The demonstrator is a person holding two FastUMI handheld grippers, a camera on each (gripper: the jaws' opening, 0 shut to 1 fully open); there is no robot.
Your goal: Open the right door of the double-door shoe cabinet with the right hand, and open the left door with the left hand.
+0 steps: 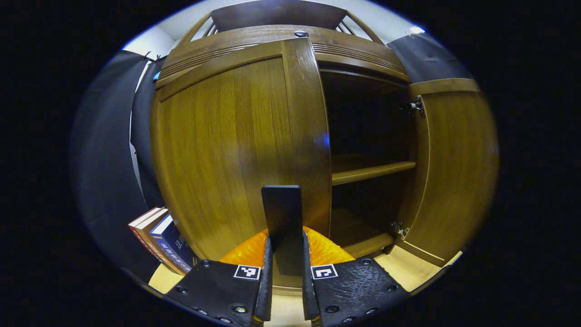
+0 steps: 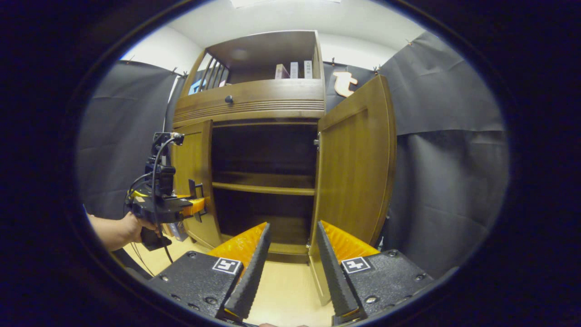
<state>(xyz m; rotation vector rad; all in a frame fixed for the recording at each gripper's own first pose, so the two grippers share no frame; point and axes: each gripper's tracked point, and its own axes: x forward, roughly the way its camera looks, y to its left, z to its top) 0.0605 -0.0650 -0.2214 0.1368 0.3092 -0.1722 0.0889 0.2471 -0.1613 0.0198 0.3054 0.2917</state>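
Left gripper view: left gripper [image 1: 285,254] has its jaws clenched on the dark upright handle [image 1: 282,211] of the left door [image 1: 236,150]; both fingers press its sides. Handle sits at the door's free edge, low on the panel. That door stands partly swung out, showing the dark interior and one shelf [image 1: 370,169] behind its edge. Some books [image 1: 159,238] lean by the cabinet's left flank, close to the door's sweep.

Right gripper view: right gripper [image 2: 286,263] hangs back from the shoe cabinet [image 2: 254,102], jaws released, nothing between them. Right door [image 2: 356,163] stands wide open on its hinges, its lower edge just beyond the right finger; cannot tell if they touch. The other gripper [image 2: 195,204], held by a hand [image 2: 125,229], sits at the left door's handle.

Handling judgement: doors look like solid wood panel, stiff, moderately heavy, swinging on hinges along a fixed arc. The handle is the only sensible hold: narrow, rigid, smooth-looking, so a slip along its length is possible if the pull goes off the arc. Pull should follow the hinge circle, not straight back. Right-door step looks done; left door looks part-way.
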